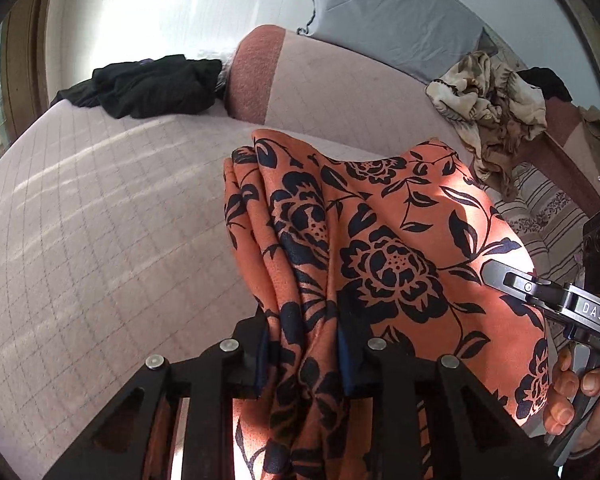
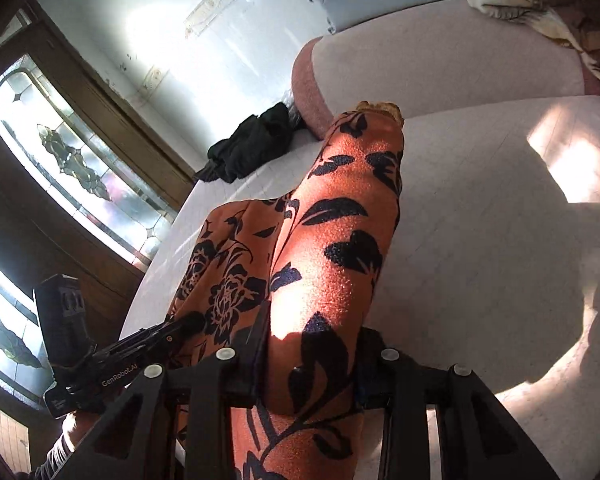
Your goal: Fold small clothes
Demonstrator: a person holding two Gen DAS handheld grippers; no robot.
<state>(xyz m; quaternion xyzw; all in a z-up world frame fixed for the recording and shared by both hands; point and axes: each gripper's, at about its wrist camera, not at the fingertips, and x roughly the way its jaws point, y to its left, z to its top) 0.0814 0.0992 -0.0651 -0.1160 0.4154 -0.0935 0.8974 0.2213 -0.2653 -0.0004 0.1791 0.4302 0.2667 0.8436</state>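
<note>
An orange garment with a dark floral print [image 1: 380, 240] hangs bunched above the pale quilted bed [image 1: 100, 220]. My left gripper [image 1: 306, 344] is shut on a gathered fold of it, the cloth squeezed between both black jaws. In the right wrist view the same orange garment [image 2: 332, 220] rises in a sunlit fold, and my right gripper [image 2: 312, 344] is shut on it. The right gripper also shows at the right edge of the left wrist view [image 1: 496, 270], its tip against the cloth, with a hand [image 1: 572, 392] on its handle. The left gripper shows at lower left [image 2: 188, 322] of the right wrist view.
A black garment [image 1: 148, 84] lies at the bed's far left by a pink bolster [image 1: 256, 68]. A crumpled cream and brown cloth [image 1: 496, 100] sits at the far right, with a grey pillow [image 1: 396, 12] behind. A glazed wooden door [image 2: 68, 160] stands beside the bed [image 2: 480, 240].
</note>
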